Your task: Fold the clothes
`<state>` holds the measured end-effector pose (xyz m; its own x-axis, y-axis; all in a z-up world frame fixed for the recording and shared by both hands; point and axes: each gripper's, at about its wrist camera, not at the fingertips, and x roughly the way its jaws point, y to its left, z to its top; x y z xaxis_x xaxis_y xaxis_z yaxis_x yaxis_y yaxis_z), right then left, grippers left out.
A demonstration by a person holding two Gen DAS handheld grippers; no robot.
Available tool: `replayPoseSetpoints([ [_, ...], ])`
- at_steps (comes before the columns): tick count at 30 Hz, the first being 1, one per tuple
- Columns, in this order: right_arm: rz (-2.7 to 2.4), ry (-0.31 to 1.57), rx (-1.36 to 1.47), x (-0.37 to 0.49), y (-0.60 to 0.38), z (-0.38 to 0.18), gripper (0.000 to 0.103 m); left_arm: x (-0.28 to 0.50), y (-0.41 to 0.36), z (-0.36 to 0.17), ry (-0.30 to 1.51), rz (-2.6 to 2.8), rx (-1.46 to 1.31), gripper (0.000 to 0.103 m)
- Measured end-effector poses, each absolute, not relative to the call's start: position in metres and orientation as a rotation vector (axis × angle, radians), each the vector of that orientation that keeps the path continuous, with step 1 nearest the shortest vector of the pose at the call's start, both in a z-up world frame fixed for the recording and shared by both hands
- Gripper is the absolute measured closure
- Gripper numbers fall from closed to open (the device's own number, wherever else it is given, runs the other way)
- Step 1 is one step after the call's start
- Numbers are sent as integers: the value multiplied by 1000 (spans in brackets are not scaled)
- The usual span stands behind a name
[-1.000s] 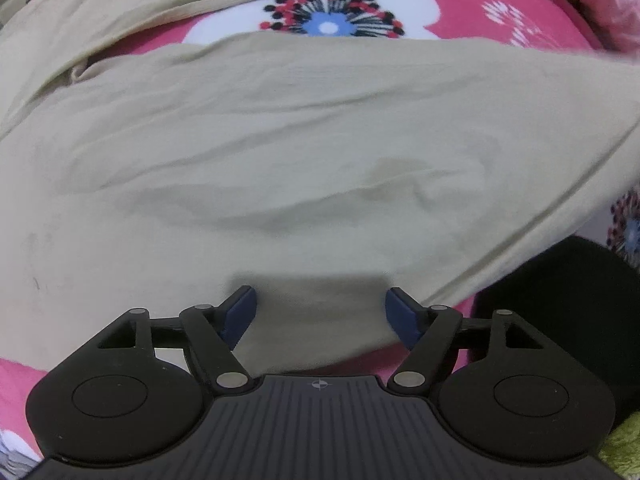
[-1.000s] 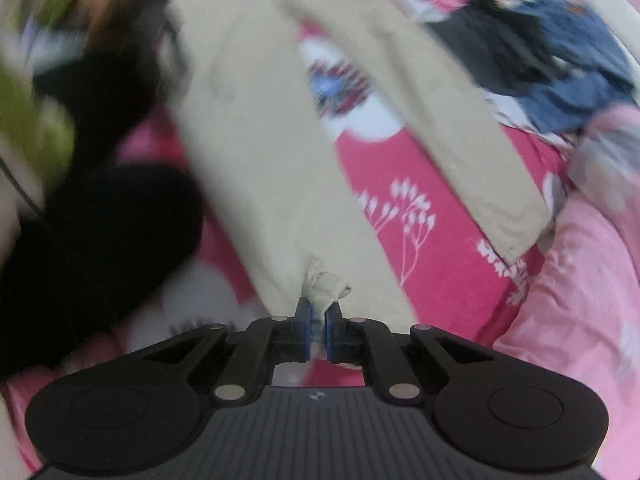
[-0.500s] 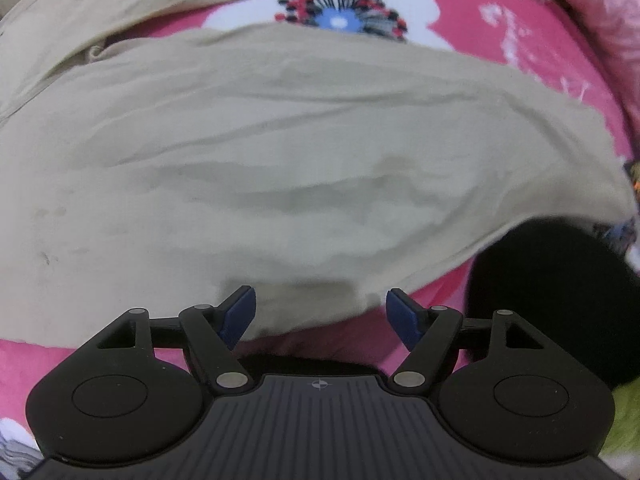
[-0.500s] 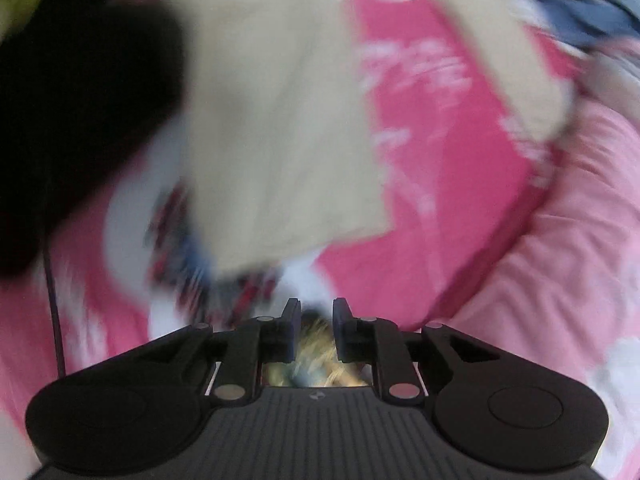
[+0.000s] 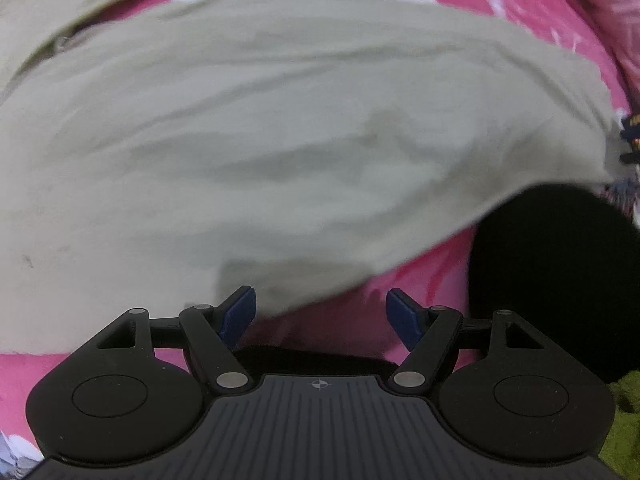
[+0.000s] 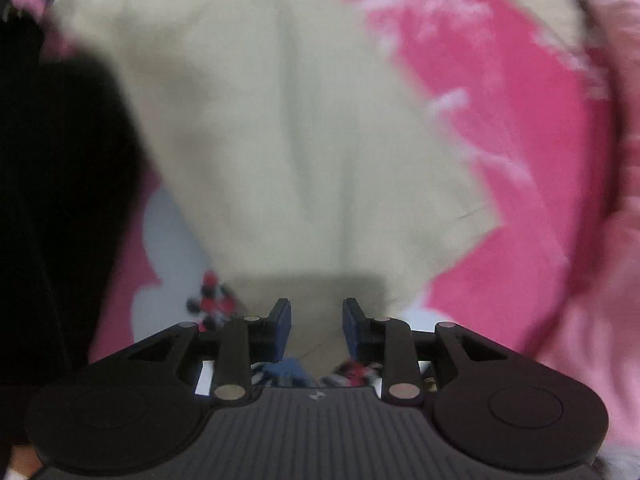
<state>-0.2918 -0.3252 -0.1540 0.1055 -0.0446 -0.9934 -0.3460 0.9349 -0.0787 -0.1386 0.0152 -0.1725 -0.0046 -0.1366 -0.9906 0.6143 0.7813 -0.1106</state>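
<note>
Beige trousers [image 5: 280,140] lie spread across a pink flowered bedsheet [image 5: 408,280] and fill most of the left wrist view. My left gripper [image 5: 322,308] is wide open and empty, with its jaws just over the near edge of the cloth. In the right wrist view a beige trouser leg [image 6: 288,128] runs away from me, blurred. My right gripper [image 6: 316,320] is partly open and empty, hovering over the near end of that leg.
A black garment [image 5: 560,280] lies at the right of the trousers and shows at the left of the right wrist view [image 6: 52,200]. A pale pink quilt [image 6: 600,260] bunches along the right. A green cloth [image 5: 624,420] sits at the lower right corner.
My right gripper let go of the trouser hem it was pinching, opened, and swung down over the leg. My left gripper stayed open and drew back slightly toward the cloth's near edge.
</note>
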Motion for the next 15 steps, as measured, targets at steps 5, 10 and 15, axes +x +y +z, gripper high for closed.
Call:
replayPoseSetpoints([
  [5,49,1290,-259,-243,-352,-137,53,-120,11,-173,1424,-583,397,31],
  [10,42,1436,-201,-212,-396,-184,49,-119,0,-181,1414,-616,432,31],
  [15,129,1485,-216,-204,-397,-198,53,-121,-7,-192,1438,-627,472,31],
])
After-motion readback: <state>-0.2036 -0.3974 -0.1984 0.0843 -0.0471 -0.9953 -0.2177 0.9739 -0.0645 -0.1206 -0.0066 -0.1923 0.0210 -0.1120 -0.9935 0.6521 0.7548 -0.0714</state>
